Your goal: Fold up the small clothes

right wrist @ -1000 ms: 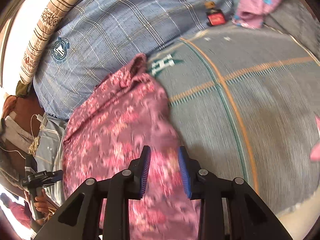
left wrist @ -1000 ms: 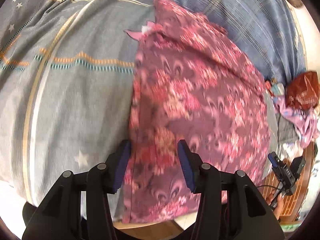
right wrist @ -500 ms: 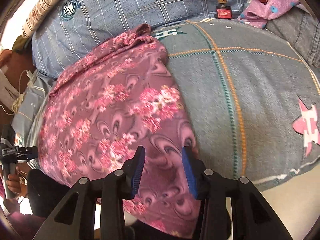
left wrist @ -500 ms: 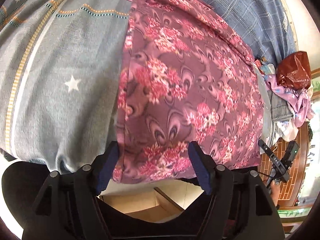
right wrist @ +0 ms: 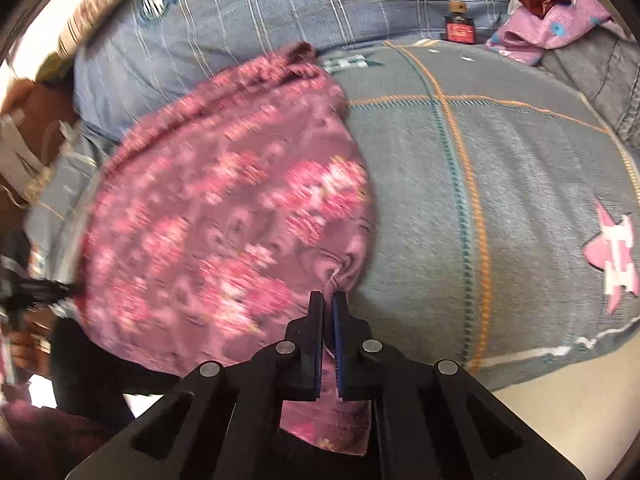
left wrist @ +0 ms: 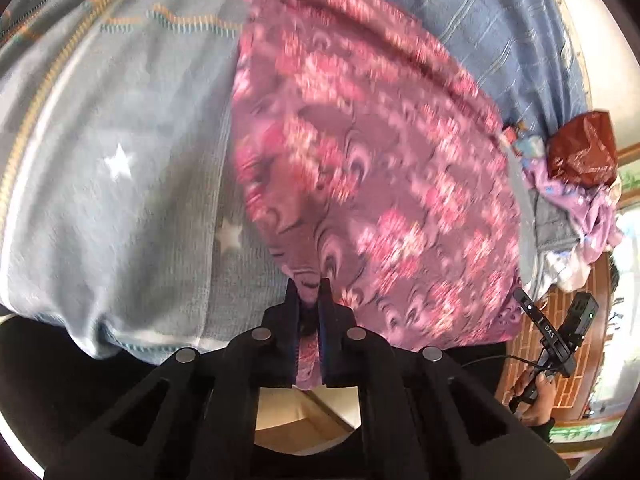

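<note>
In the left wrist view, the left tool [left wrist: 307, 286] has its jaws pressed together on the near left edge of the pink floral garment [left wrist: 372, 160], with a strip of the cloth hanging down between the fingers. The garment lies spread over a grey blanket [left wrist: 120, 168] with white stars and orange stripes, and beyond it is a blue plaid sheet [left wrist: 480, 20]. To the right sit a dark red plastic bag [left wrist: 582, 150] and a heap of lilac clothes [left wrist: 576, 208]; the other tool shows at the lower right edge. In the right wrist view, the right tool [right wrist: 327, 300] pinches a gathered corner at the near right edge of the same floral garment [right wrist: 224, 200], the cloth puckering just above the fingertips. The grey blanket [right wrist: 500, 200] stretches to the right, bearing a pink star [right wrist: 612, 256]. A small dark red bottle [right wrist: 459, 28] rests on the blue plaid sheet [right wrist: 260, 4] behind.
</note>
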{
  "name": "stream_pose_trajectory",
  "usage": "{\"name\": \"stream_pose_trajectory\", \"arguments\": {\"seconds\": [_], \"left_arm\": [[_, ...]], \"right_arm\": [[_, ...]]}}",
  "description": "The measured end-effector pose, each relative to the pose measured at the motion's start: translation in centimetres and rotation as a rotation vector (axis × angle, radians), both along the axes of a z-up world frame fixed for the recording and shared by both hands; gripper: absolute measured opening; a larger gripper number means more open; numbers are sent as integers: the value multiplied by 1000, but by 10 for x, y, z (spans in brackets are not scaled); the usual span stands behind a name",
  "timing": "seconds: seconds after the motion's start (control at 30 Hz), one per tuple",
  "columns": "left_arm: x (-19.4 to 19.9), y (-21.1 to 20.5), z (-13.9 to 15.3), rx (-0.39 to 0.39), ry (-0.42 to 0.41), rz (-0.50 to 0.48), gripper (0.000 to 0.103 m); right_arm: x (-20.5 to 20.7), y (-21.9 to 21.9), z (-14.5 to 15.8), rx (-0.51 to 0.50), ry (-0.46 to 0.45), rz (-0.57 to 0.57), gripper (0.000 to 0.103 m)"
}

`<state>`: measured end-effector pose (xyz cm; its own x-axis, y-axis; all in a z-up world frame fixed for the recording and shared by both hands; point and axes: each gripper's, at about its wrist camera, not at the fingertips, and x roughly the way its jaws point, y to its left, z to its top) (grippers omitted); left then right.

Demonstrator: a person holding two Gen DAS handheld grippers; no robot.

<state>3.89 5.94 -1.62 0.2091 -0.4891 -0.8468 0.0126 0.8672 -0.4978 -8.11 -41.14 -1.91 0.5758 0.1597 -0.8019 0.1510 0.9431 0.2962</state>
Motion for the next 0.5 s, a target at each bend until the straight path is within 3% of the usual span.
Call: {"name": "stream_pose_trajectory", "arguments": {"seconds": [0.1,0.17,0.23,0.33,0.37,0.43,0.5], "left_arm": [[12,11,28,-39,-88,34,5],[22,8,37,-25,-125,33,5],[32,6,28,10,-99,42,5],[38,8,5,-16,0,59,5],[35,9,1,-32,12,52,5],[24,12,2,-29,0,38,7],[14,13,6,-23,-26,-5,17]], "right_arm": [[6,-13,23,93,-93,-31,3],[16,-21,26,118,-117,-53,3],[27,-24,18,115,-97,-70,3],[34,-27,-6,104,-25,-108,4],[32,-29,-12,142,-15,-115,5],[24,-31,-15,174,-24,-131,9],[13,-36,-14,202,-33,-144,20]]}}
